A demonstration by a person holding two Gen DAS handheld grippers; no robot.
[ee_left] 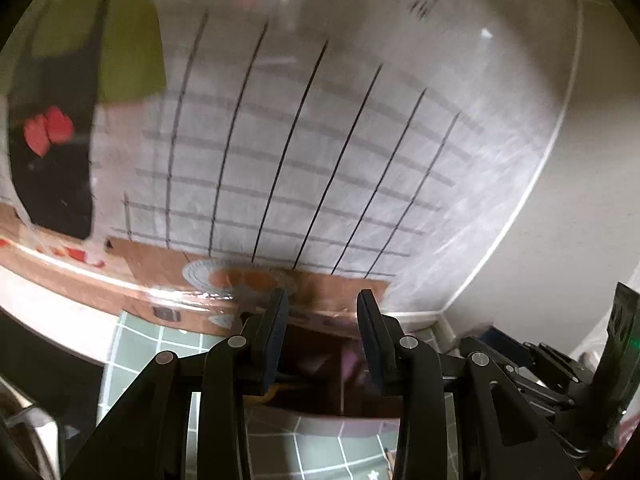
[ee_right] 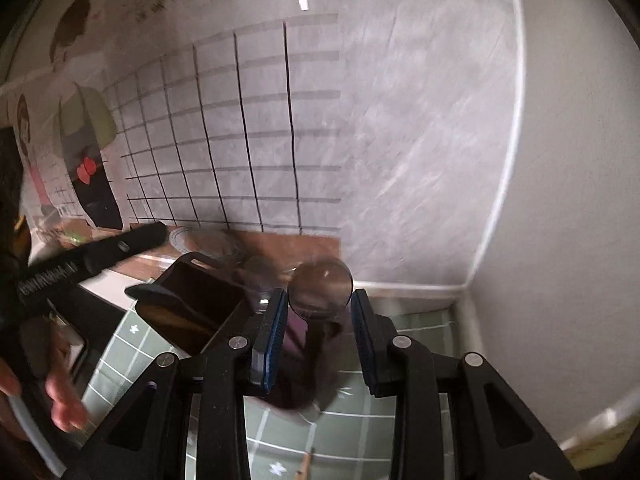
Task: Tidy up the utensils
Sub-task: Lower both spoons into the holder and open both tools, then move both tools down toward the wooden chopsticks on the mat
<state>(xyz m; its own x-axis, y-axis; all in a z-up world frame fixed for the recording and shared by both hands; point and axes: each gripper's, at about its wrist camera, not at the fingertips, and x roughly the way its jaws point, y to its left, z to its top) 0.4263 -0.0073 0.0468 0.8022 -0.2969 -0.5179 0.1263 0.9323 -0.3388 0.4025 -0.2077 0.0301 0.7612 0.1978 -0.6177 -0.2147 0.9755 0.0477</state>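
Although both views are smeared by motion, the right tongs (ee_right: 319, 326) plainly have a dark round ladle-like spoon (ee_right: 320, 289) between them: its translucent brownish bowl stands just above the blue-padded fingers (ee_right: 276, 336), and its blurred handle runs down through the gap. Whether the pads actually press on that handle I cannot tell. The left tongs (ee_left: 323, 336) are parted with nothing between them, hanging over a dark brown rectangular organizer tray (ee_left: 320, 364) that rests on a grey-green mat with a white grid (ee_left: 144, 344). In the right view the same tray (ee_right: 192, 304) lies just left of the spoon, with a blurred hand (ee_right: 60, 400) at the lower left edge. Behind everything a printed poster with a black grid (ee_right: 224, 128) covers the wall.

The spoon looks like light, stiff plastic, probably smooth and prone to swivelling if pinched at one point. A hold on the straight handle near the bowl seems best, since the curved bowl would likely slip out from flat pads.
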